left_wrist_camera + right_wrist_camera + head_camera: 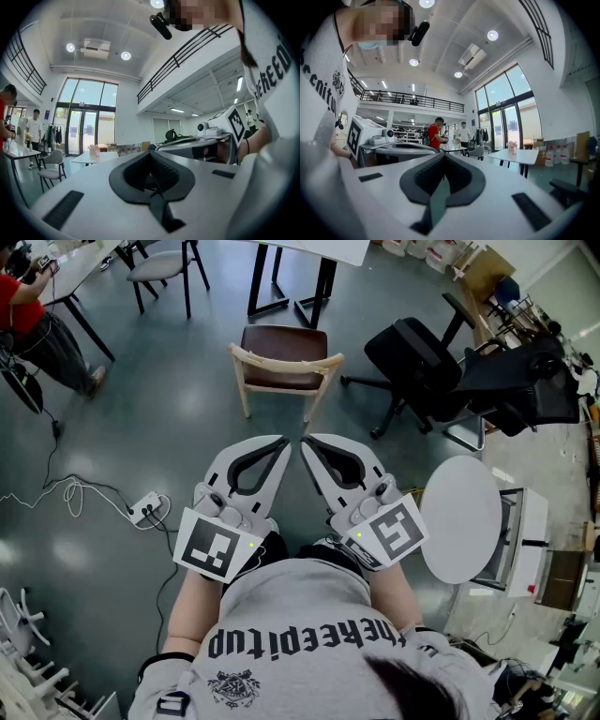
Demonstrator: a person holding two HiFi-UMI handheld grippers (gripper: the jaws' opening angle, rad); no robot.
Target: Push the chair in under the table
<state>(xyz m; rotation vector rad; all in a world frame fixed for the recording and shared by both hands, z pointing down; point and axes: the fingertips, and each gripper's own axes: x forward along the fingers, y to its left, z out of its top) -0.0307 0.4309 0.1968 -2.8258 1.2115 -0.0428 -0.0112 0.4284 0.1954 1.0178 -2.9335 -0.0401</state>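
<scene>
Left gripper (281,442) and right gripper (307,442) sit closed and empty at our chest in the head view, the chair (283,341) well ahead, standing clear of the table (319,247). Each gripper view shows jaws together, nothing between. We should walk up and press both evenly on the backrest (286,362).

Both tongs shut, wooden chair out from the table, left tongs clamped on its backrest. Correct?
No. The left tongs are shut on nothing, short of the wooden chair with floor between, as the head view shows. Rest holds: right tongs shut too, chair out from the table.
</scene>
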